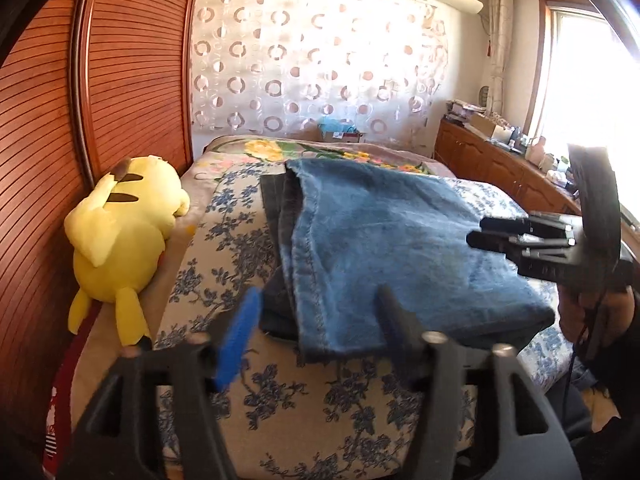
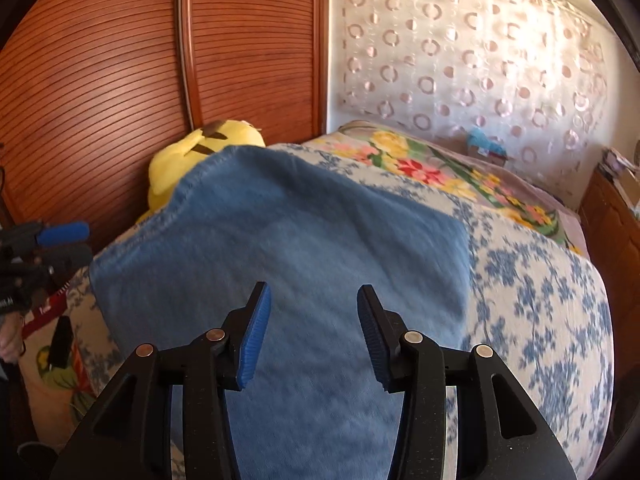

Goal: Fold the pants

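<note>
- Left wrist view: blue pants [image 1: 400, 248] lie folded on a bed [image 1: 312, 408] with a blue-flowered cover, a darker garment [image 1: 276, 216] showing beneath their edge at 9 o'clock. The left gripper [image 1: 320, 312] hangs at the pants' near hem, fingers spread and holding nothing. At 3 o'clock the right gripper [image 1: 486, 234] reaches over the fold's edge. A yellow plush toy [image 1: 124, 240] lies at 9 o'clock against a slatted wooden wardrobe [image 1: 132, 72].
- Right wrist view: the right gripper [image 2: 314, 334] hovers over the pants [image 2: 300, 232], blue-padded fingers [image 2: 254, 336] parted and empty. The left gripper [image 2: 76, 244] shows at 9 o'clock beside the fabric's edge; from here, whether its fingers are apart cannot be told. The plush toy [image 2: 176, 160] peeks above the denim at 11 o'clock.
</note>
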The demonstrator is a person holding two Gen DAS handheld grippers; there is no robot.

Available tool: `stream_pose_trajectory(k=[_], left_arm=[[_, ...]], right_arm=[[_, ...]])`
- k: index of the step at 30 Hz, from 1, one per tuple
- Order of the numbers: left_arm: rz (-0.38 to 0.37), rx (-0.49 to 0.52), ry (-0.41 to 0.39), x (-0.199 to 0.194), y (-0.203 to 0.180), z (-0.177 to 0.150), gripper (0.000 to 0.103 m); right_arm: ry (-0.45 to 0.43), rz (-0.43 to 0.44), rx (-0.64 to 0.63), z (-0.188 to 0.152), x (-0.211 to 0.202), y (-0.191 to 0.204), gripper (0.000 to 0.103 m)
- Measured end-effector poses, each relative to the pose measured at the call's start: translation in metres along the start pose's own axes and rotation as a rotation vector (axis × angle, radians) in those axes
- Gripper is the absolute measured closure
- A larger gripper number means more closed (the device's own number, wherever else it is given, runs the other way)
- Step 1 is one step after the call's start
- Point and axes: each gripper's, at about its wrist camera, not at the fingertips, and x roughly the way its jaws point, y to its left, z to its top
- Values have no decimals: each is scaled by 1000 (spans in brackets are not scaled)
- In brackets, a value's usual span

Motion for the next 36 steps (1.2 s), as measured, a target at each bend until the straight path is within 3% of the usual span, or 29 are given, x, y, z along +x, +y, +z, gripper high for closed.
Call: stream_pose_trajectory(k=[13, 26, 36], left_arm=[[-20, 99, 2, 14, -41, 9, 36], [-38, 108, 44, 33, -55, 11, 36], [-32, 184, 53, 57, -55, 51, 36]], right_arm=[[19, -8, 69, -49, -18, -18, 58], [76, -19, 114, -77, -5, -20, 57], [65, -24, 124, -82, -3, -20, 57]])
